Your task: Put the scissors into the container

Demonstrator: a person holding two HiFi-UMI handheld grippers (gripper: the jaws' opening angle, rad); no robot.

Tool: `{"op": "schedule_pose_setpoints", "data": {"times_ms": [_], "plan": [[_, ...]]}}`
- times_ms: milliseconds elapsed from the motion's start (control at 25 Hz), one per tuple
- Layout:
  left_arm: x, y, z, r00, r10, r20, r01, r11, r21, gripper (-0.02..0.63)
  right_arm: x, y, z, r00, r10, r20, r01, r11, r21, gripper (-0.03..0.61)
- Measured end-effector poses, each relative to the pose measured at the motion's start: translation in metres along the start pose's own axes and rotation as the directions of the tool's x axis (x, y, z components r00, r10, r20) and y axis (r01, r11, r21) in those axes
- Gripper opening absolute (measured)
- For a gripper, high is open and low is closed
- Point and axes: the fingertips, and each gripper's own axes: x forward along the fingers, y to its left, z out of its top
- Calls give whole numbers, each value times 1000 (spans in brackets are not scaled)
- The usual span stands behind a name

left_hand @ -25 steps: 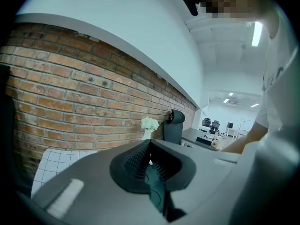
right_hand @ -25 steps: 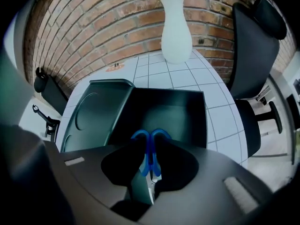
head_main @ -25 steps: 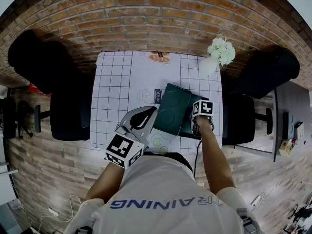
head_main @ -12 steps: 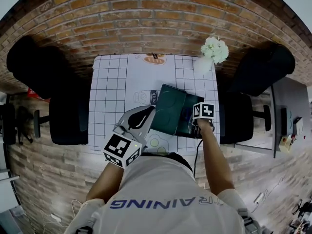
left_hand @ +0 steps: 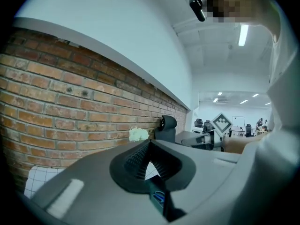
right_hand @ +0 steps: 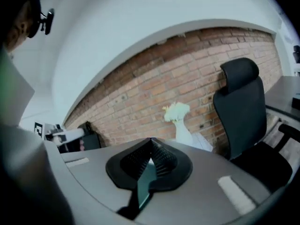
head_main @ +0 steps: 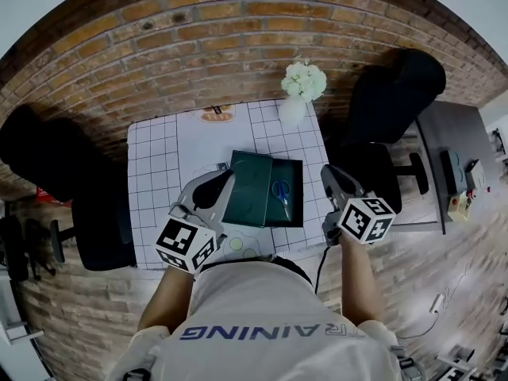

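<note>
A dark green container (head_main: 295, 209) lies open on the grid-patterned table (head_main: 155, 165), its lid (head_main: 248, 199) resting against its left side. Blue-handled scissors (head_main: 282, 194) lie inside it. My left gripper (head_main: 221, 184) hovers at the lid's left edge, jaws shut with nothing between them (left_hand: 149, 142); a bit of blue shows below its pads. My right gripper (head_main: 329, 178) is to the right of the container, off the table's right edge, shut and empty (right_hand: 151, 140).
A white vase of flowers (head_main: 298, 86) stands at the table's far right corner, against the brick wall. Black chairs stand to the left (head_main: 48, 149) and right (head_main: 389, 94). A grey side desk (head_main: 452, 157) is farther right.
My right gripper has drawn back from over the container to the right, past the table edge. The scissors now lie in the container. The left gripper has stayed by the lid.
</note>
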Motion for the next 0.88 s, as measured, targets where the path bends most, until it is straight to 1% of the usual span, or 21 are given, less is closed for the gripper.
{"op": "schedule_pose_setpoints", "data": {"times_ms": [80,160,240,320,440,600,720,880], "plan": [[4,-3,7,1000,-6,14,6,1000,5,-2,-21,13,29,995,11,99,-7,999,-44,12],[7,-8,13,999,-13,30,12,1000,13,-2,-41,26,51,984,18,176,-1,995,-98,12],[9,-14,19,999,-18,44,17,1000,22,-2,-58,37,67,973,24,230,13,988,-154,12],[9,-20,22,998,-20,60,18,999,31,-2,-71,45,76,965,25,262,32,976,-213,12],[8,-23,25,997,-13,74,11,999,36,-2,-75,52,77,964,31,265,46,959,-278,11],[6,-25,25,997,-5,75,2,999,36,-2,-71,54,72,964,52,262,23,961,-277,12],[4,-25,24,997,2,73,-5,999,39,-2,-66,58,69,969,63,240,9,957,-290,12],[3,-25,21,998,10,69,-12,999,33,-2,-61,56,66,971,69,228,-2,960,-280,12]]}}
